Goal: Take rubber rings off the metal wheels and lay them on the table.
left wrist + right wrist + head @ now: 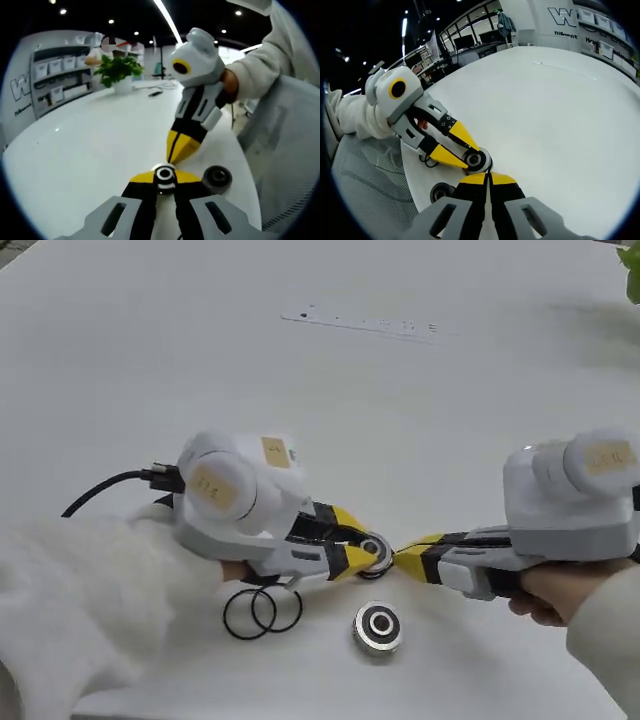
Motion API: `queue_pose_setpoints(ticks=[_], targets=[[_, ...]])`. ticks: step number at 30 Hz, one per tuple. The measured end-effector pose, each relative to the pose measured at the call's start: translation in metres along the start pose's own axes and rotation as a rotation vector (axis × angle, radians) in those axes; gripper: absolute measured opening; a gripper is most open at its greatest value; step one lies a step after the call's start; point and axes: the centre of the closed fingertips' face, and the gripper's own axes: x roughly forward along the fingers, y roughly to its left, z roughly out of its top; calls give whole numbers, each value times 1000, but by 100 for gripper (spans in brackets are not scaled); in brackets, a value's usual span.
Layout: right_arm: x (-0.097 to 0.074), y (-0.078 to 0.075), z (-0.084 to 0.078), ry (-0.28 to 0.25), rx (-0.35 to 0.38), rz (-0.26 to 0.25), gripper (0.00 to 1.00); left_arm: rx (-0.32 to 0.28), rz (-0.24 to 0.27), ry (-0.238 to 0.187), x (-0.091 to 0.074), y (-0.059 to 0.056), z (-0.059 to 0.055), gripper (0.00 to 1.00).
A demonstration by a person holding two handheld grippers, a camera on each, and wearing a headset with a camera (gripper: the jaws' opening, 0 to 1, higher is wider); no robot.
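Near the tabletop's front edge, the left gripper [362,558] clamps a metal wheel [373,549] while the right gripper [402,559] — jaws closed — meets its rim: steady the wheel, peel the rubber sideways, and lay it by the two loose rubber rings [262,610].

The right claw [488,176], jaws together, tips just beside the metal wheel [477,160] clamped in the left claw [470,155]

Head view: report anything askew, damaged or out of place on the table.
Nothing stands out. Two rubber rings lie flat and overlapping on the table, a spare metal wheel lies flat beside them, and the left gripper clamps a second wheel with the right gripper closed at its rim.
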Motion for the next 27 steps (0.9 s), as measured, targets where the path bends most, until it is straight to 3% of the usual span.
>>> queue_pose_setpoints(ticks=[8, 11, 14, 16, 18, 27], targets=[[1, -4, 3, 69, -5, -76, 0, 4, 3, 0, 0, 0, 0, 13], [0, -7, 3, 87, 113, -121, 0, 8, 4, 1, 1, 0, 0, 13], [-2, -5, 7, 53, 222, -168, 0, 8, 3, -2, 0, 1, 0, 13], [-2, -4, 7, 40, 228, -183, 0, 11, 3, -5, 0, 0, 0, 13], [-2, -2, 7, 36, 167, -176, 0, 14, -3, -11, -1, 0, -1, 13], [0, 0, 8, -13, 250, -112, 0, 24, -14, -19, -2, 0, -1, 13]])
